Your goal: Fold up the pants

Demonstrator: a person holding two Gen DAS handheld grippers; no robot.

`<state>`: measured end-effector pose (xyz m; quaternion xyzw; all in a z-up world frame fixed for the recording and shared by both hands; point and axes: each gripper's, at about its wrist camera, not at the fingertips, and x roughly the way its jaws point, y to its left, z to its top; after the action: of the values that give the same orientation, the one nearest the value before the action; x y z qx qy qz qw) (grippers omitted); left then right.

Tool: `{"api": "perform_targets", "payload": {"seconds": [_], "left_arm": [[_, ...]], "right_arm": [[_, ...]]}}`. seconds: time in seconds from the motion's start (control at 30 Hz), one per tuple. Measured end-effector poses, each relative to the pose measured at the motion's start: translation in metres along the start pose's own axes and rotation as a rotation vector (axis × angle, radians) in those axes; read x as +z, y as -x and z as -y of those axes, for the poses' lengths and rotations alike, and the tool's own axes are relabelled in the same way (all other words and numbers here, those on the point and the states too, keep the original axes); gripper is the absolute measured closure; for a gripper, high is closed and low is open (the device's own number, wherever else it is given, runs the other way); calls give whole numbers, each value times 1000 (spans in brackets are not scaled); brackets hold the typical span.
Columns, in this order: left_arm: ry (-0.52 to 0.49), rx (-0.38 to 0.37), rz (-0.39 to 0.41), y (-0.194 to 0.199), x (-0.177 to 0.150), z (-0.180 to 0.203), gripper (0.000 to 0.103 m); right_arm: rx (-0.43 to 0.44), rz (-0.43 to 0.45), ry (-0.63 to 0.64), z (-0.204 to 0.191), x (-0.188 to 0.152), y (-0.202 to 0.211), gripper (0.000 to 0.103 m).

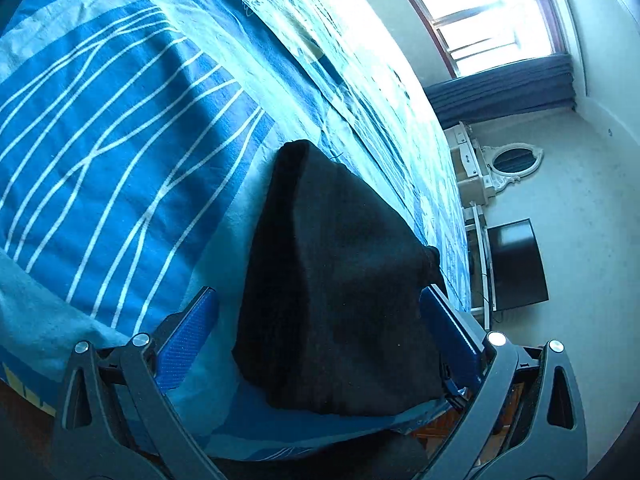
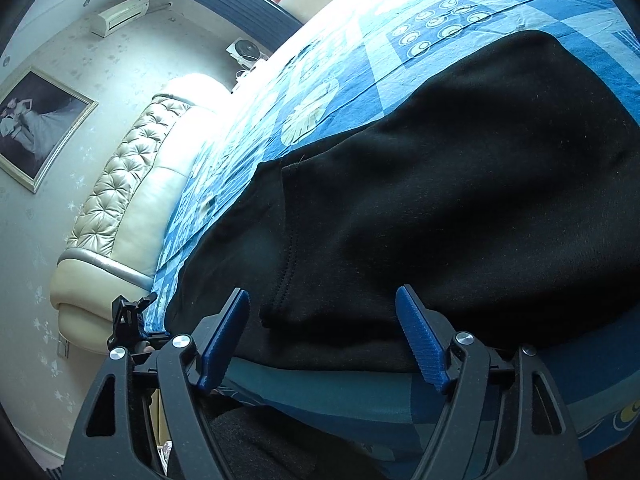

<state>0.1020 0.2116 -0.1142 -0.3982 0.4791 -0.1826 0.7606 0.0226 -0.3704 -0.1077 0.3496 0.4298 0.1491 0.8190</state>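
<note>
Here both tools tilt downward, released, straddling the black pants.

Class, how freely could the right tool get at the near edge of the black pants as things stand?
Probably freely: the right tool stands open, its blue fingers either side of the black pants' near edge on the bed, with nothing between.

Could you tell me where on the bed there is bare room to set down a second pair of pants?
The wide striped stretch of the bedspread, left of the black pants in the left wrist view, is bare. So is the patterned strip beyond the pants toward the padded headboard. The near edge is crowded: the pants lie there with both open grippers over them.
</note>
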Motion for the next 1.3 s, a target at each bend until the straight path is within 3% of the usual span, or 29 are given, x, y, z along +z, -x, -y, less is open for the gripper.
{"api": "perform_targets", "payload": {"seconds": [0.1,0.17,0.3,0.33,0.43,0.6,0.87,0.97,1.13,1.3], "left_arm": [[-5,-30,-28,-13,3,7,5],[-14,-64,-76,-26,4,14,30],[-65,19,-114,-46,-1,26,51],[-53,48,-113,-47,0,25,70],[8,47,-101,-43,1,23,84],[-80,163,-62,-32,1,69,87],[-224,154,-7,-17,-5,157,88],[-324,195,15,-19,-19,196,88],[-466,270,55,-31,-48,250,89],[-605,369,72,-63,-79,299,89]], "right_arm": [[-3,3,5,0,-1,0,26],[-7,5,10,-2,-1,-1,25],[-13,14,10,-3,-1,-1,24],[-14,15,11,-3,-1,-1,24],[-20,17,18,-4,-1,-1,24],[-22,22,20,-6,0,0,24],[-16,42,-8,-4,3,10,24],[-56,90,20,-8,5,19,24],[-48,153,3,-7,13,39,24],[-57,191,-41,3,19,52,24]]}}
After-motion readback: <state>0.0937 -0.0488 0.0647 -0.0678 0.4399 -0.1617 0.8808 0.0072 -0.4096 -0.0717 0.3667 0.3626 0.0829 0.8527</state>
